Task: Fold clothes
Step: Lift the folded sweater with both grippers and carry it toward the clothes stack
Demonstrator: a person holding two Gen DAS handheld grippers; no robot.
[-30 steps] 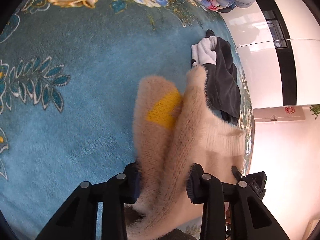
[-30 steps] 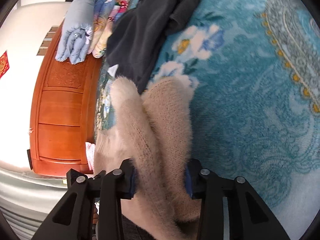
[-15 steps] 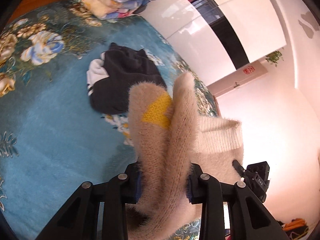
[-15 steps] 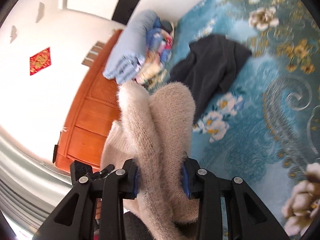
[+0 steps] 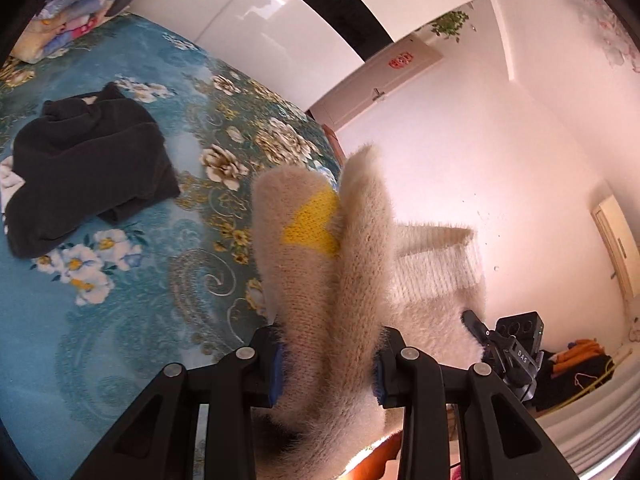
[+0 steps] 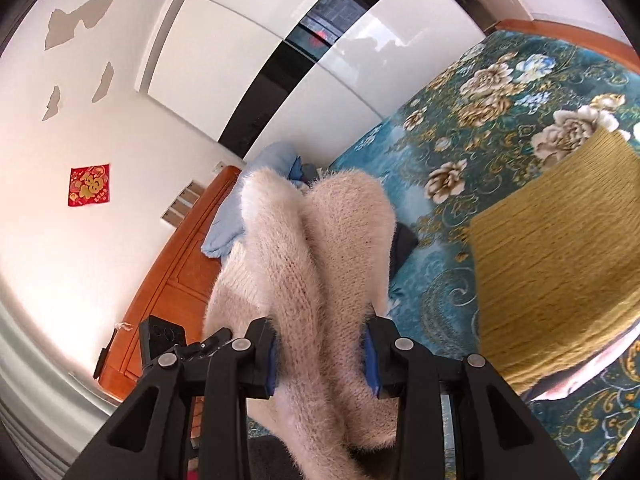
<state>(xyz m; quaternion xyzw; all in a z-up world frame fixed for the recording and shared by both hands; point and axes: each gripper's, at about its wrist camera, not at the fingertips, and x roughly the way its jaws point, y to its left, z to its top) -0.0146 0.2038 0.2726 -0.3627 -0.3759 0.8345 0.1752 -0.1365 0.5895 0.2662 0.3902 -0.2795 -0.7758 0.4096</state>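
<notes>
Fuzzy cream sweater (image 5: pixel 320 280), carrying a yellow knitted patch (image 5: pixel 312 222), held bunched in two places and raised clear of the bed (image 5: pixel 132 312). The left claw (image 5: pixel 326 364) is clamped on one thick fold of it, and the right claw (image 6: pixel 318 354) is clamped on another; in each wrist view the knit fills the gap between the jaws and stands up in two soft lobes. Compared with a second ago, when the sweater lay low against the blue floral bedspread and the cameras looked down at it, both views now tilt upward to take in the white wardrobe (image 6: pixel 248 64) and the walls, so the garment has been lifted off the surface. This reads as the pick-up-and-shake-out stage: the sweater is airborne but not yet spread flat, so no fold has been made. Beyond it, a dark garment (image 5: pixel 84 160) lies crumpled on the bedspread, a mustard-yellow knit (image 6: pixel 560 248) lies nearer the right claw, and a stack of folded bedding (image 5: pixel 68 20) rests at the head end by the wooden headboard (image 6: pixel 168 280).
</notes>
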